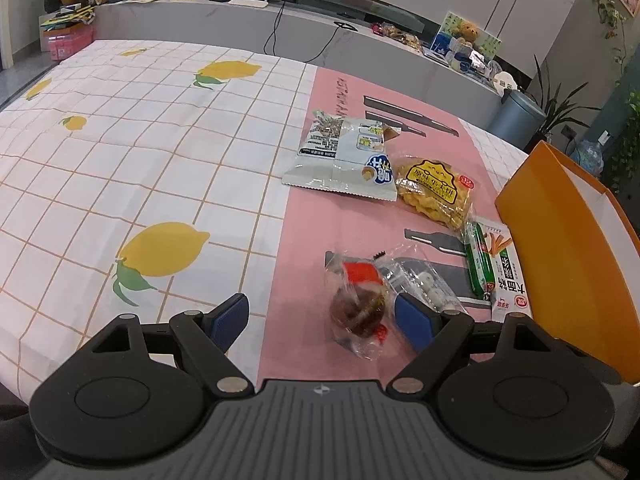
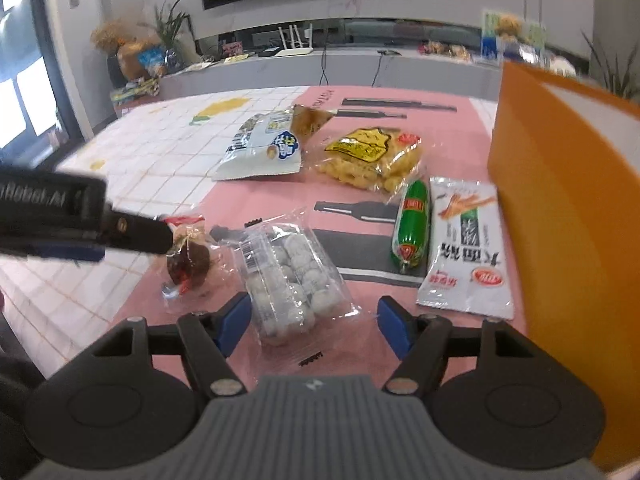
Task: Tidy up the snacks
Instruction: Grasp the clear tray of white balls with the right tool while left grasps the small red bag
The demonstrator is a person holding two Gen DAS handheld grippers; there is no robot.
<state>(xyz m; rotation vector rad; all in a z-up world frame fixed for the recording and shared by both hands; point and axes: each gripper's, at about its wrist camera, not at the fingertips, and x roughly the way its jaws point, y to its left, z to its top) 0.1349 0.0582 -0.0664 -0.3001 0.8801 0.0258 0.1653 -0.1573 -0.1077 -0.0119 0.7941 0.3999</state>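
Both tongs stand released, jaws spread wide, nothing between the blue pads. Left gripper (image 1: pixel 320 322) hovers low over the pink mat (image 1: pixel 296 248), with the brown snack (image 1: pixel 358 312) in clear wrap lying between its pads, closer to the right pad (image 1: pixel 414 326); whether that pad touches the wrap cannot be told. Right gripper (image 2: pixel 314 326) hovers over the near end of the clear pack (image 2: pixel 290 280) of white balls, which lies between its pads (image 2: pixel 236 322) without visible contact.

Snack layout on the mat, right wrist view:
- Brown snack (image 2: pixel 188 256): just left of the clear pack, under the tip of the left gripper (image 2: pixel 136 234), which enters from the left.
- Green sausage (image 2: pixel 412 224): right of the clear pack, lying lengthwise, touching the white sachet (image 2: pixel 466 248).
- White sachet: flat, just beside the orange box (image 2: pixel 560 208).
- Yellow bag (image 2: pixel 372 158): beyond the sausage, its near corner over the sausage tip.
- Grey-white bag (image 2: pixel 260 148): left of the yellow bag, at the mat's edge, a brown packet (image 2: pixel 310 120) showing behind it.

Orange box stands upright at the right side of the mat, open, white inside (image 1: pixel 588 188). The mat lies on a lemon-print cloth (image 1: pixel 120 152). A grey counter (image 1: pixel 360 46) runs beyond the table.
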